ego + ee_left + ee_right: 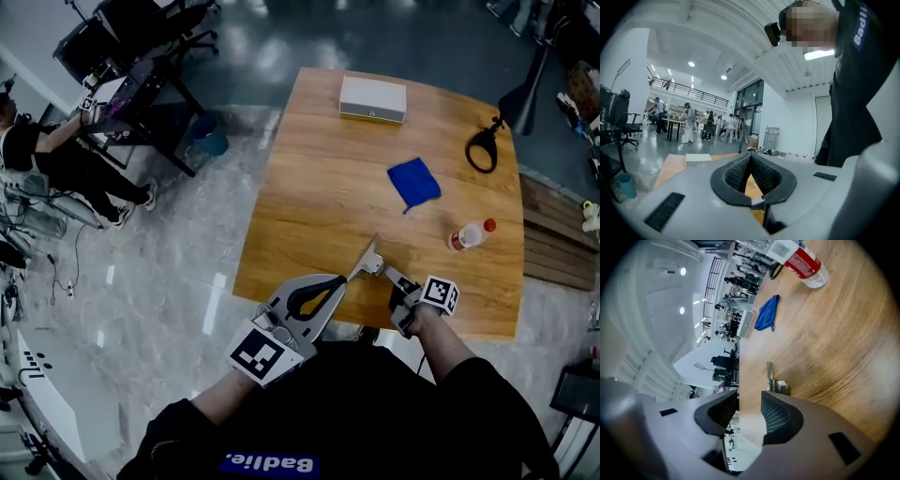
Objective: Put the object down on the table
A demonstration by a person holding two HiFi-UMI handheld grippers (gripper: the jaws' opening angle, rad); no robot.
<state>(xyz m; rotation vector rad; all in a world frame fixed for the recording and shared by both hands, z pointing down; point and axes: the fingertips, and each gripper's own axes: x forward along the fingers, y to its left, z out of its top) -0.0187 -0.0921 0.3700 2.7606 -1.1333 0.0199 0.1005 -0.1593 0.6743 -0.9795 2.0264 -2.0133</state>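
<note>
Two claws hovered at the near edge of the table (319, 178): left gripper (751, 159) closed and empty, right gripper (750, 404) spread empty, its view cropping the far bottle (802, 261).

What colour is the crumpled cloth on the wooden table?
The crumpled cloth is deep blue; the head view shows it best.

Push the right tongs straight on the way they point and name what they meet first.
Likely the small metal piece on the table, just ahead of the open right tongs; depth is unclear.
</note>
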